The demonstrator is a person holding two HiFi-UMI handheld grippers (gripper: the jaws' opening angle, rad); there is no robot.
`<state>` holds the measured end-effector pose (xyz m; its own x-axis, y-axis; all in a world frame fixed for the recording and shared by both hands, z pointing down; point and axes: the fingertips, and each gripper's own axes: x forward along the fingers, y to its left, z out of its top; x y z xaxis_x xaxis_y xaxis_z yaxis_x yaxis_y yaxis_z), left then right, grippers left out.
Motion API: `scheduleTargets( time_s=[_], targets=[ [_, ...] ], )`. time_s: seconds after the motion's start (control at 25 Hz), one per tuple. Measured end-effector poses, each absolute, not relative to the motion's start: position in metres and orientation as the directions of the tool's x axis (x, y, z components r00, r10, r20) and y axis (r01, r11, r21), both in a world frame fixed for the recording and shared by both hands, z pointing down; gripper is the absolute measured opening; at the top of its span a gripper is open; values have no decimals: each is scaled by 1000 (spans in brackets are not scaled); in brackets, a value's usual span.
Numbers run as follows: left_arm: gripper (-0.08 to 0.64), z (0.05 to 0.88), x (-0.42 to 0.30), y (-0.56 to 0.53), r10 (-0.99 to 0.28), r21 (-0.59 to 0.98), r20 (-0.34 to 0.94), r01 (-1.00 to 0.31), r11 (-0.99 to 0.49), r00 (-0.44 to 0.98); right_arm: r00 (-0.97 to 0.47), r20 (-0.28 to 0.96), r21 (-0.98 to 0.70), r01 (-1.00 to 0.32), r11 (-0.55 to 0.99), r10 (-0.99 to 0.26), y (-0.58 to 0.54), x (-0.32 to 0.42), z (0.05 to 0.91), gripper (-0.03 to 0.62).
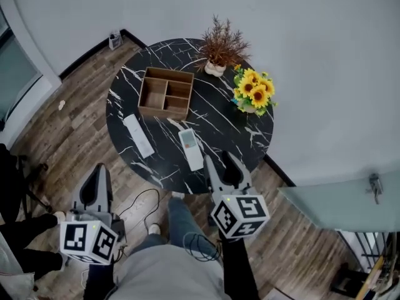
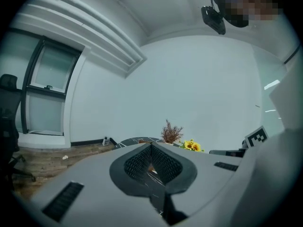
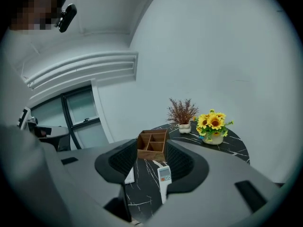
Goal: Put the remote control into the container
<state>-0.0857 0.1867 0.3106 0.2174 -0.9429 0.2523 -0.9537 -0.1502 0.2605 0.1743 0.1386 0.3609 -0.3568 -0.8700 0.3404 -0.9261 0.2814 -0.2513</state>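
Barely begun, nothing in the container yet. Far left: left gripper point(image 1: 99, 172) pressed together, empty, short of the table point(image 1: 219, 127). Next, slim white remote point(image 1: 139, 135) lying flat, just in front of the wooden container point(image 1: 164, 112), compartments bare. Then remote control with screen point(image 1: 190, 149), also outside, near the front edge. Rightmost: right gripper point(image 1: 222, 166) spread, lined up on that remote, not touching. Left to do: grasp, lift, drop in.

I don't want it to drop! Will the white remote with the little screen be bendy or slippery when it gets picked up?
Probably stiff: the remote looks like a hard plastic bar. It lies flat on the marble table, so it likely won't roll. Its smooth shell may be a bit slippery.
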Motion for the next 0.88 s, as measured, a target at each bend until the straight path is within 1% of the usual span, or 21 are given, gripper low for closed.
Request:
scheduleTargets(
  time_s=[0.12, 0.28, 0.4, 0.52, 0.6, 0.88],
  targets=[
    [9, 310, -75, 154, -945, 254, 262, -959, -127, 195, -393, 374, -250, -915, 317, -840, 105, 174, 373, 178],
    [9, 305, -64, 115, -953, 243, 262, -966, -87, 151, -408, 407, -231, -912, 340, -817, 61, 184, 387, 187],
    [9, 303, -60, 93, -959, 232, 262, -971, -50, 112, -446, 450, -233, -895, 380, -774, 39, 186, 403, 189],
    [9, 305, -57, 80, -959, 231, 271, -973, -23, 87, -476, 489, -244, -879, 409, -731, 24, 185, 421, 204],
    [9, 309, -55, 73, -956, 235, 283, -972, -10, 78, -489, 510, -256, -871, 418, -708, 16, 182, 433, 216],
    [9, 312, -50, 47, -951, 242, 298, -970, -8, 82, -508, 568, -281, -859, 428, -647, 5, 171, 462, 230]
  ],
)
